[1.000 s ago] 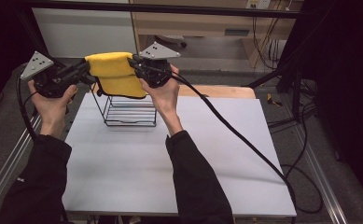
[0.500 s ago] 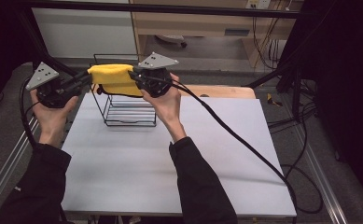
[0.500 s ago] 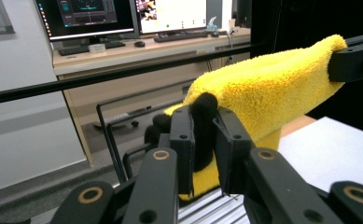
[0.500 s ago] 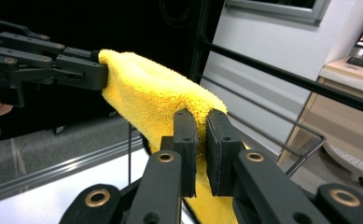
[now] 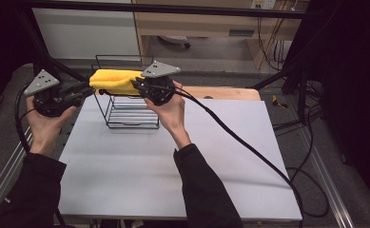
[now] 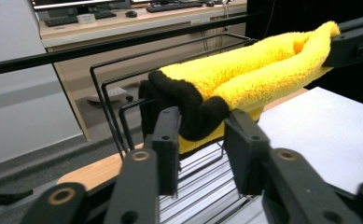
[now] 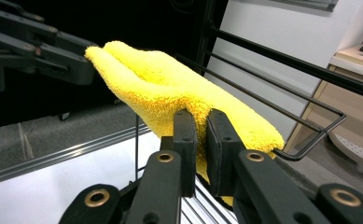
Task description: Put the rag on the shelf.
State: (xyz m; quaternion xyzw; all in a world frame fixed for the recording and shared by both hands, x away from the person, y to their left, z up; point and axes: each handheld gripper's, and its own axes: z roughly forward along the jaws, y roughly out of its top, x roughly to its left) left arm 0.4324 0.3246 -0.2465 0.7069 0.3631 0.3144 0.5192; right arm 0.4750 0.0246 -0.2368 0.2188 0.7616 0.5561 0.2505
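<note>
Your right gripper (image 5: 137, 86) fingers stay clamped on the yellow towel (image 5: 116, 80), keeping it over the wire rack (image 5: 128, 114) – your left gripper (image 6: 200, 149) fingers have just been opening, towel end between them

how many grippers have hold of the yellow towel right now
1. The right gripper is clamped on the yellow towel at its right end above the wire rack; the left gripper has just been opening, its jaws off the towel's left end.

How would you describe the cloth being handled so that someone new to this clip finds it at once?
On the white table, near its far left corner, stands a black wire rack. Draped over its top is the yellow towel, stretched between the two hand-held grippers. It is the one fluffy, bright yellow thing there, with a black edge at its left end.
</note>
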